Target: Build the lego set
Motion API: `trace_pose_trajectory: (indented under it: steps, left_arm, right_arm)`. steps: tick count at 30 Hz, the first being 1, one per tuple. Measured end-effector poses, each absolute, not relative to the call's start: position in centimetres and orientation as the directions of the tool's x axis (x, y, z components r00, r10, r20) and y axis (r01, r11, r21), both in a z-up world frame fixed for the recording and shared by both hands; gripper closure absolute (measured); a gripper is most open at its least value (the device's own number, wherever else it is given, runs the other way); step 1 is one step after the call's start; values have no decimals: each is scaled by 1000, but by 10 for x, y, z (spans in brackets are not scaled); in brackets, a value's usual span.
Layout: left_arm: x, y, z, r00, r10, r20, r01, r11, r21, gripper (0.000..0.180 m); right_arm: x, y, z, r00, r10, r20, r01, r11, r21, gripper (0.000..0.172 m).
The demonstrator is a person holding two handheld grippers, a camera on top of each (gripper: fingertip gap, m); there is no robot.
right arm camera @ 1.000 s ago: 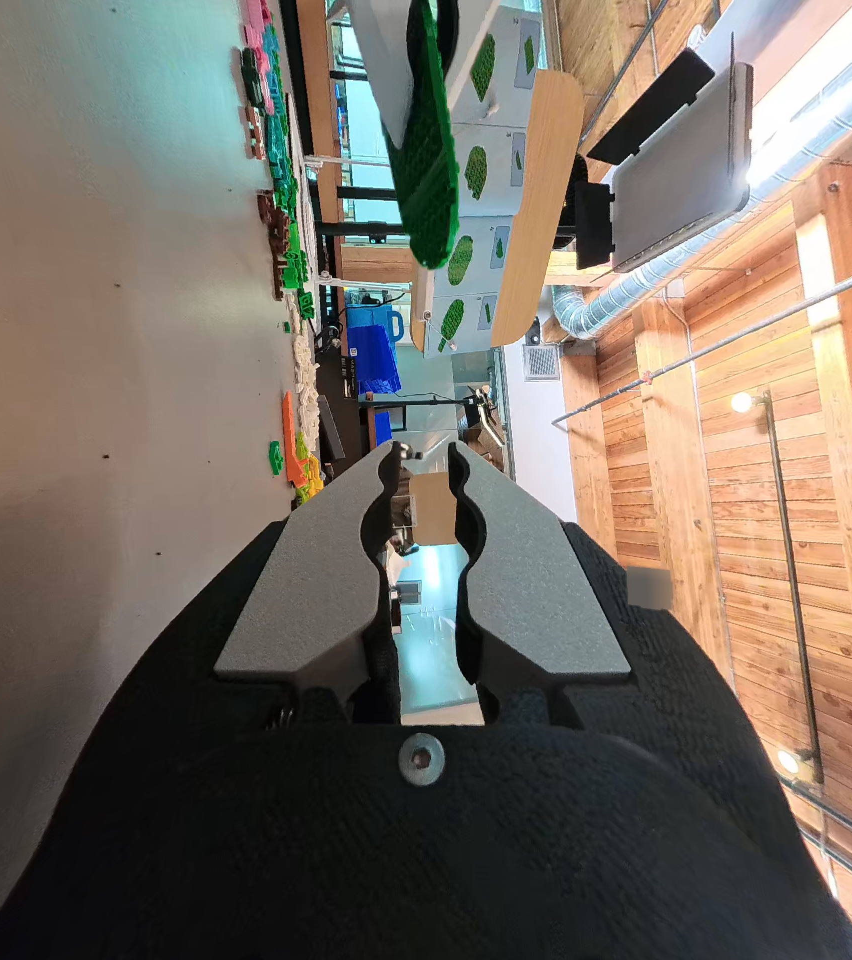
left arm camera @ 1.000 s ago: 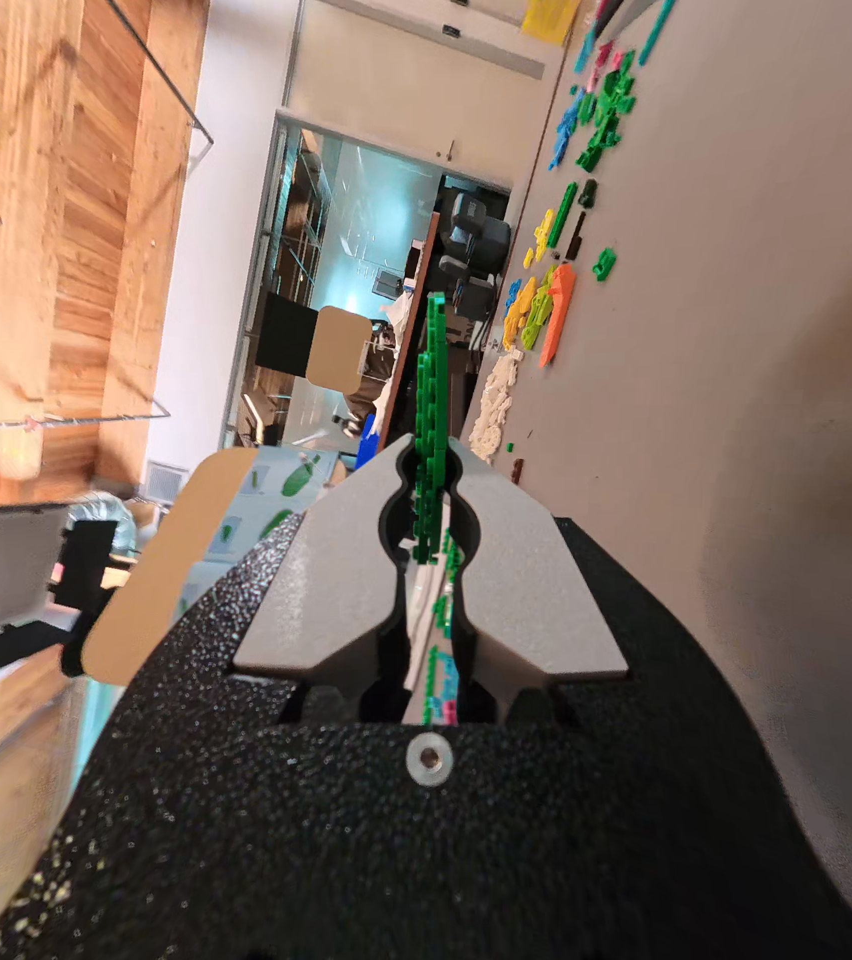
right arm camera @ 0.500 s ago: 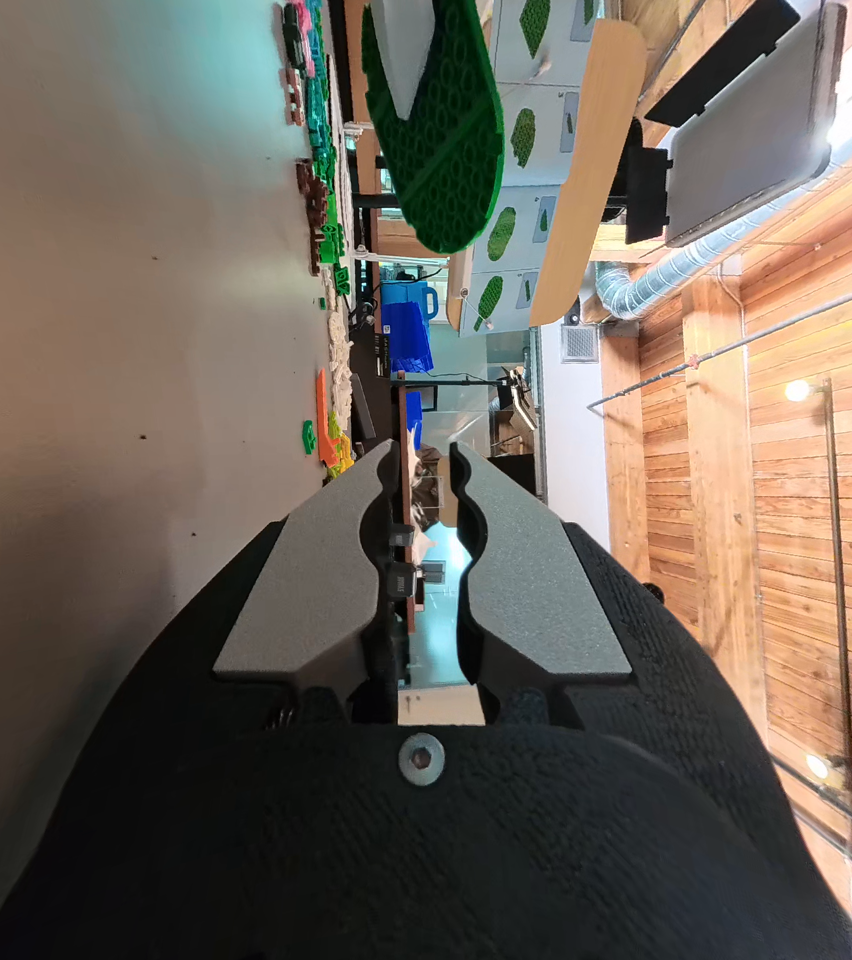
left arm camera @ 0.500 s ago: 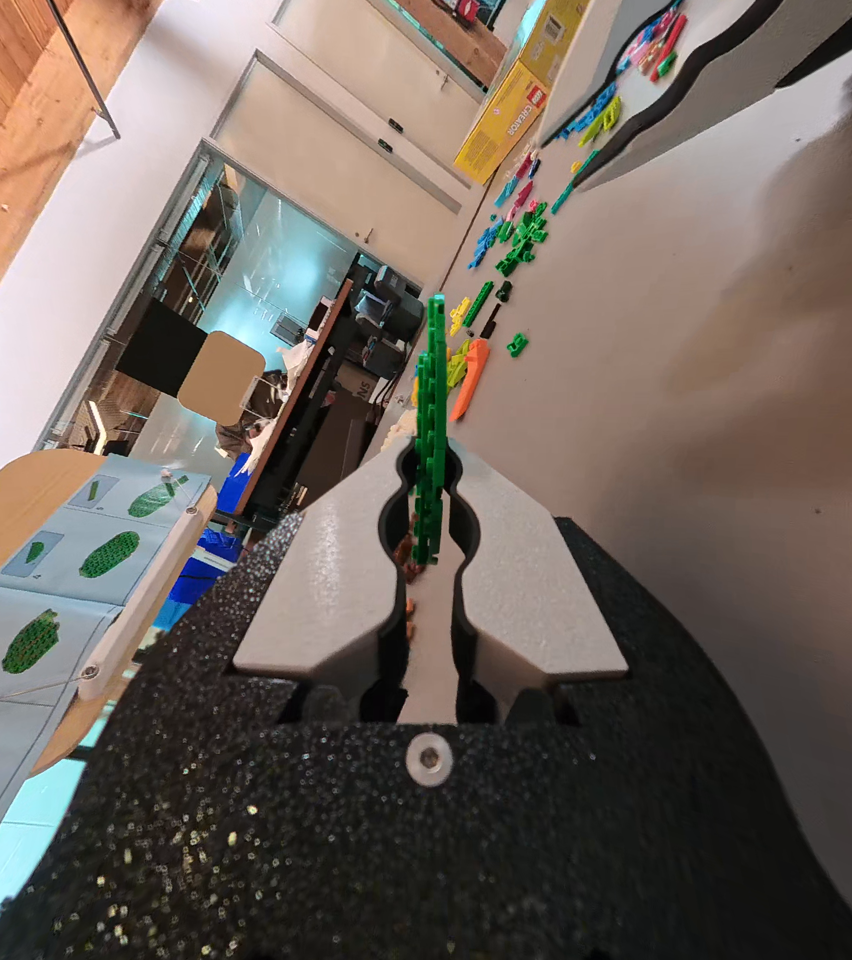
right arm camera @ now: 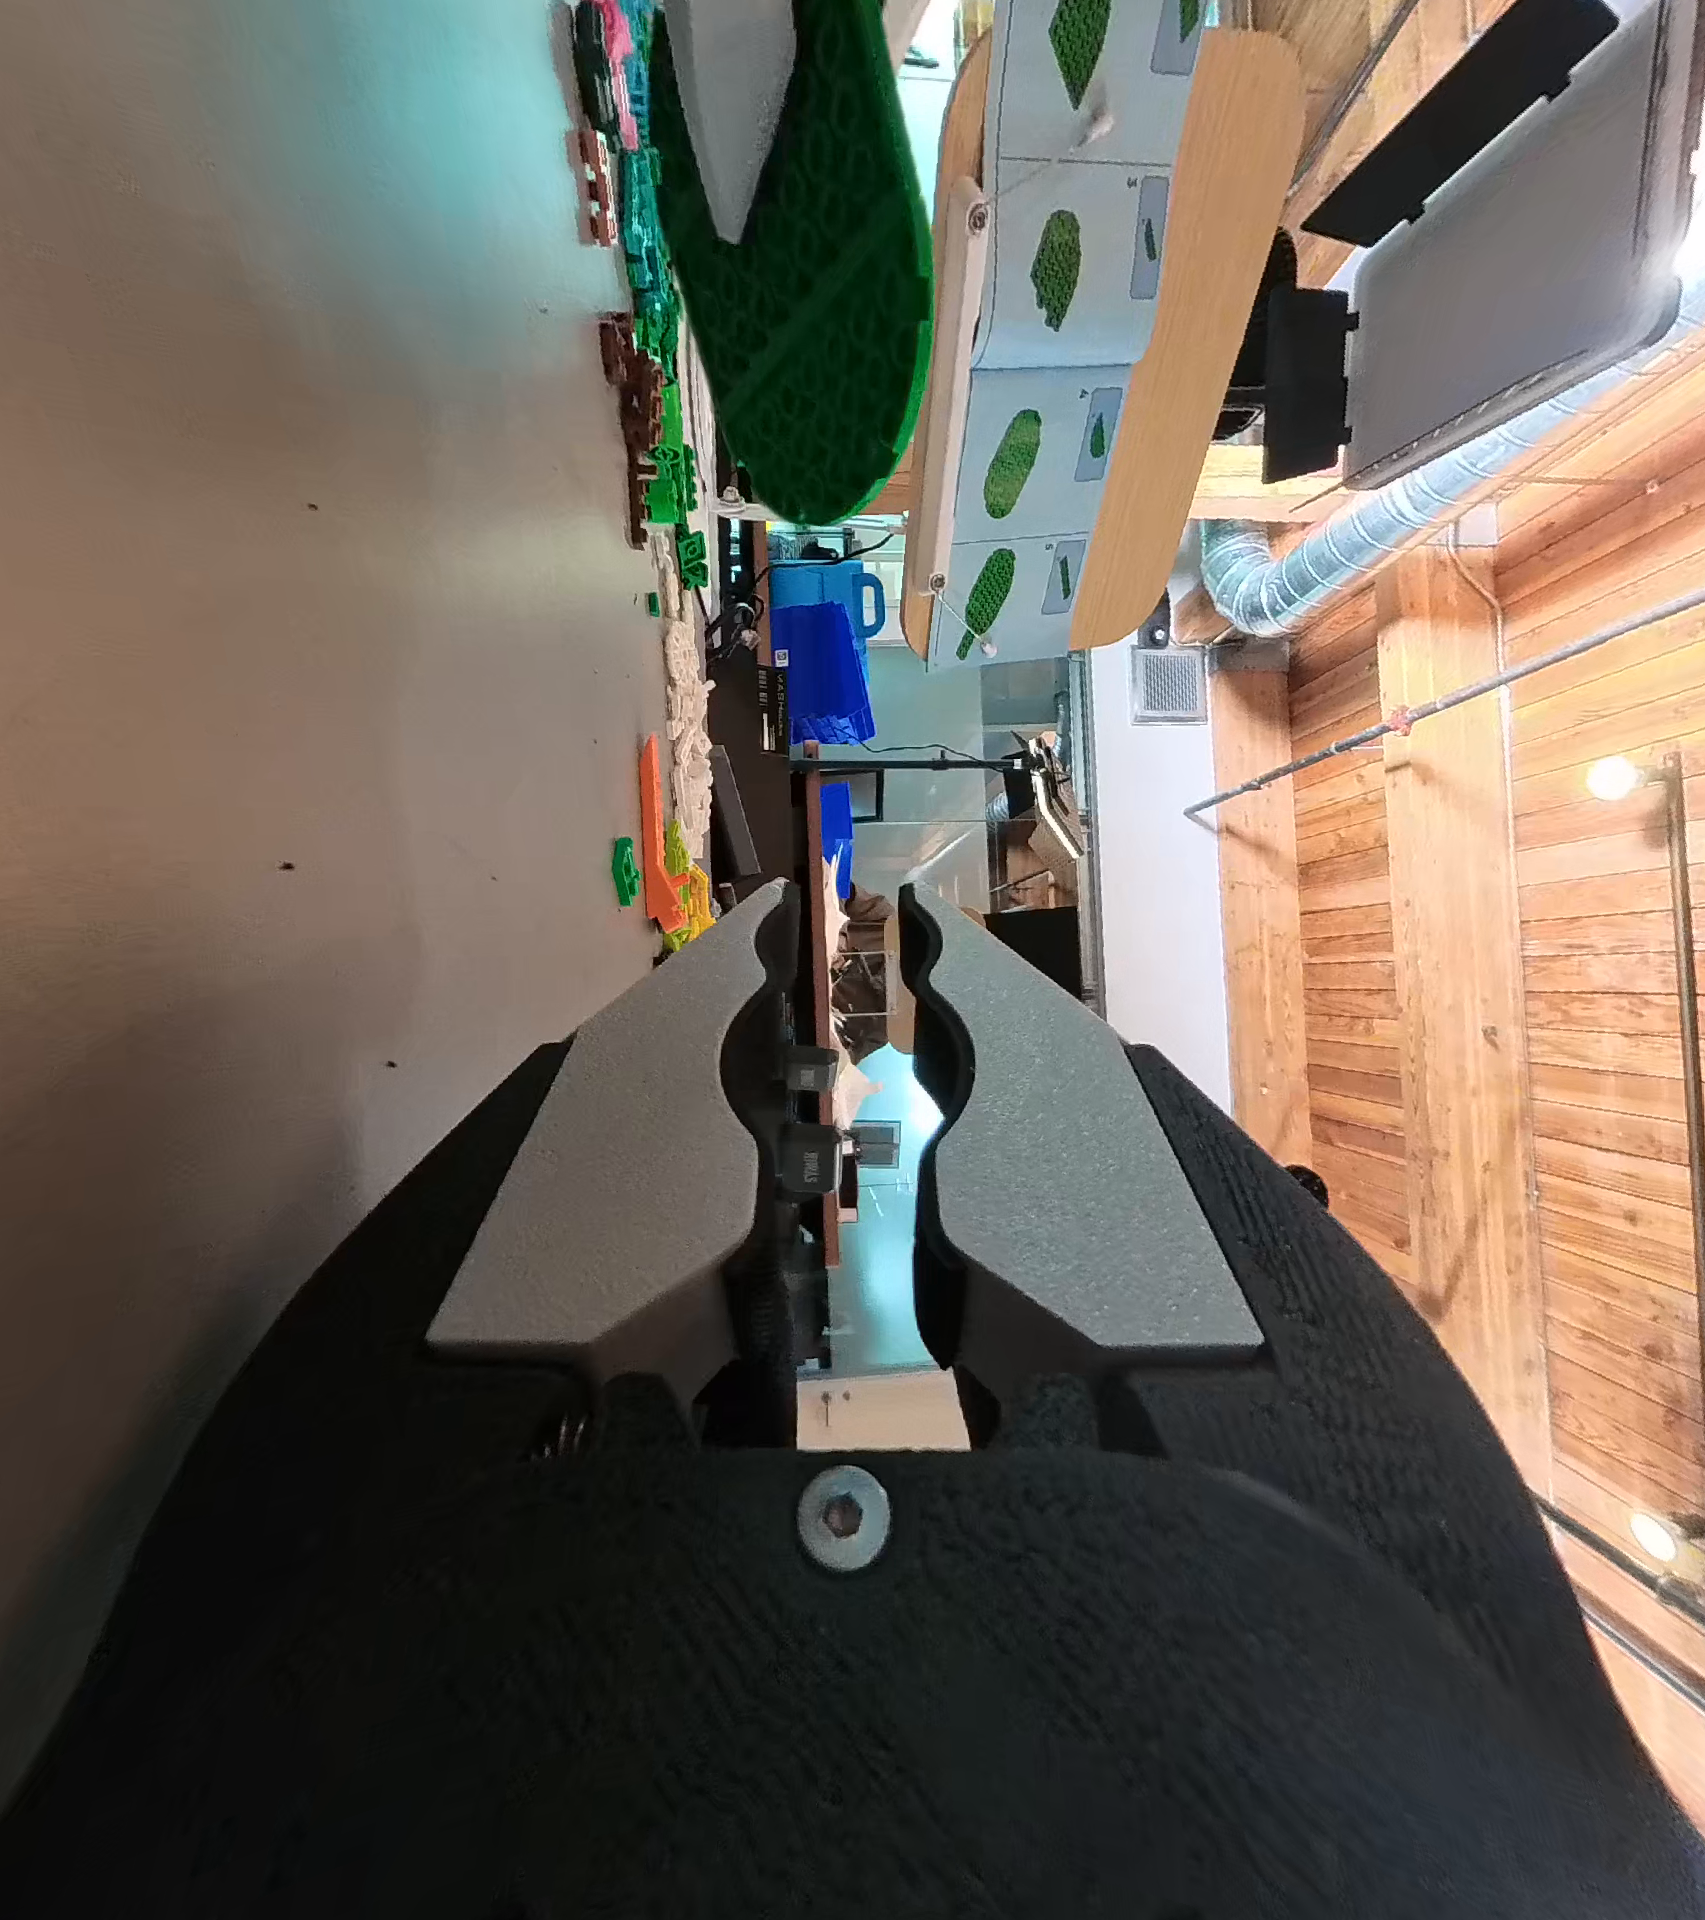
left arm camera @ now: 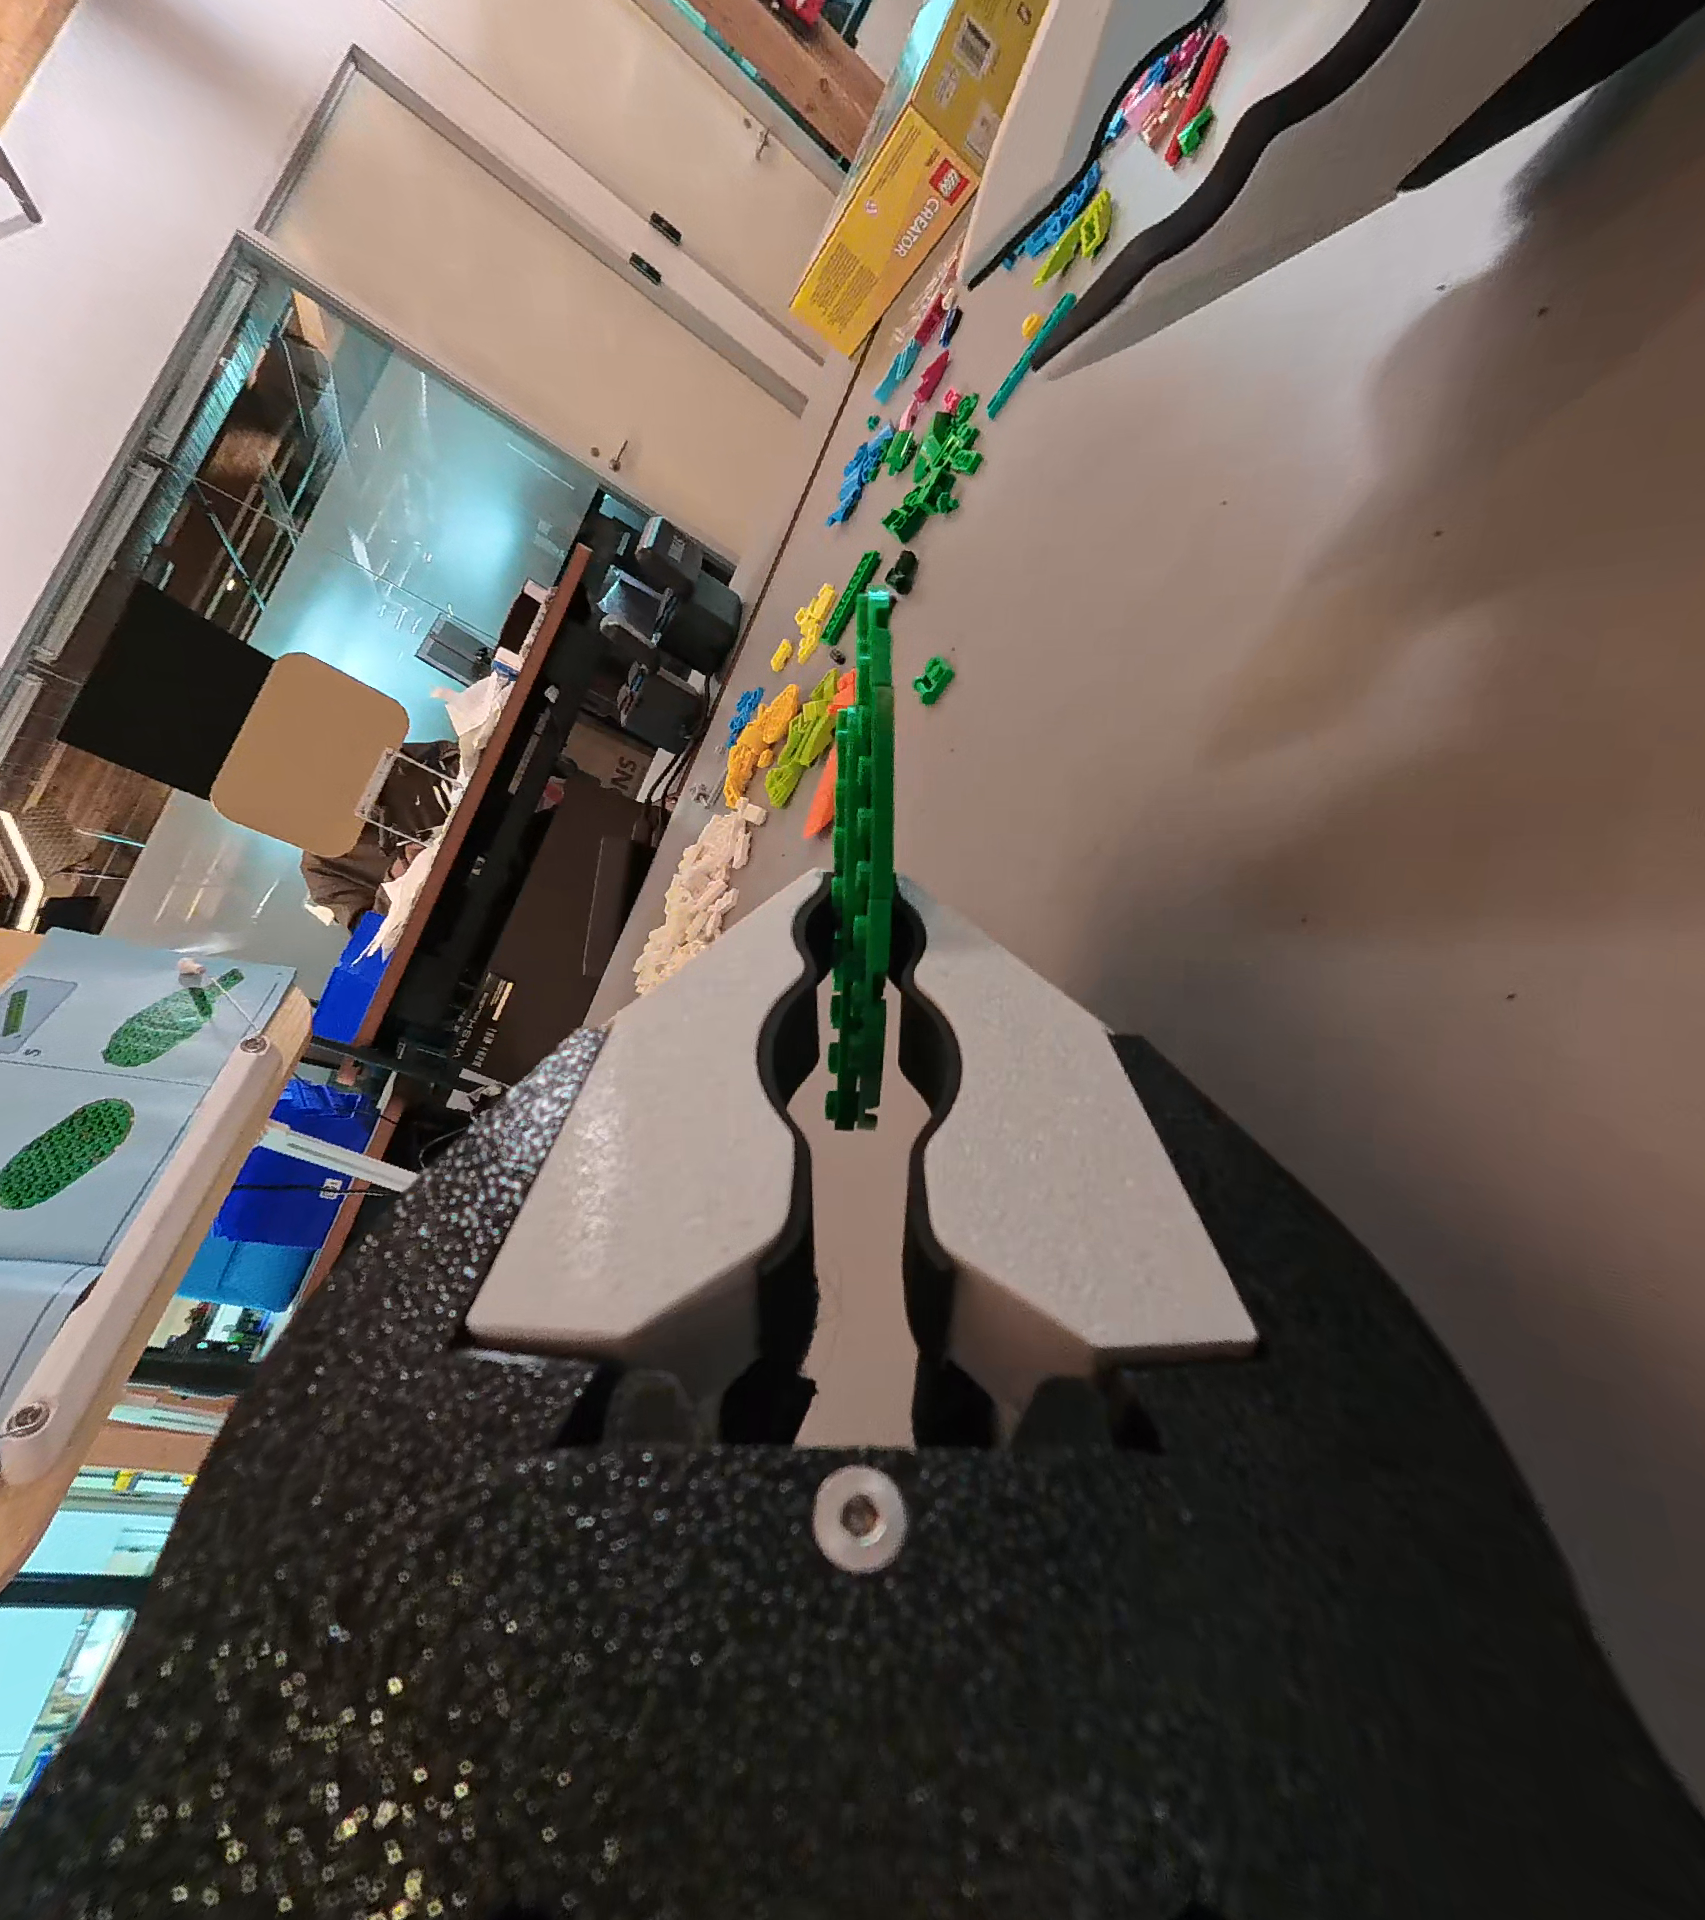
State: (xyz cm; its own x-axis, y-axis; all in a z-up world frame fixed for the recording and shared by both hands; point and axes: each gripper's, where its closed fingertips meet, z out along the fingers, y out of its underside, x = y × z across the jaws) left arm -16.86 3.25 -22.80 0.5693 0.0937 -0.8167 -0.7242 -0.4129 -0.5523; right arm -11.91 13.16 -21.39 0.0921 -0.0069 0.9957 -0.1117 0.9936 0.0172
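Left claw (left arm camera: 863, 914): clamped edge-on upon a green brick plate (left arm camera: 863, 831), both pads pressed to its faces; the plate sticks out past the fingertips.
Plate, from the other side: a broad green oval (right arm camera: 806, 312) held above the counter (right arm camera: 256, 520).
Right claw (right arm camera: 846, 904): fingers apart, nothing between them, pointing past the counter's edge.
Near the plate: an orange piece (left arm camera: 822, 800), yellow and lime bricks (left arm camera: 786, 727), a white pile (left arm camera: 697, 904), all lying on the counter.
Beyond the plate: a yellow box (left arm camera: 900, 208).
Beside the plate: an instruction booklet (right arm camera: 1045, 312) on a wooden board.
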Motion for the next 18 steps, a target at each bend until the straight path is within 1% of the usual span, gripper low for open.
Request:
trace_pose_trajectory:
  steps: [7,11,18]
  left_arm:
    - [-168,32,-226,535,99,-839,-745,-413,-524,175]
    - [-167,32,-220,474,117,-872,-780,-403,-478,176]
    - [-163,33,-221,462,100,-881,-798,-388,-462,175]
  right_arm:
    - [-121,133,-214,91,-4,996,-106,994,14,155]
    - [-122,134,-215,91,-5,996,-105,994,15,155]
    - [-120,125,-217,87,-18,996,-153,988,31,155]
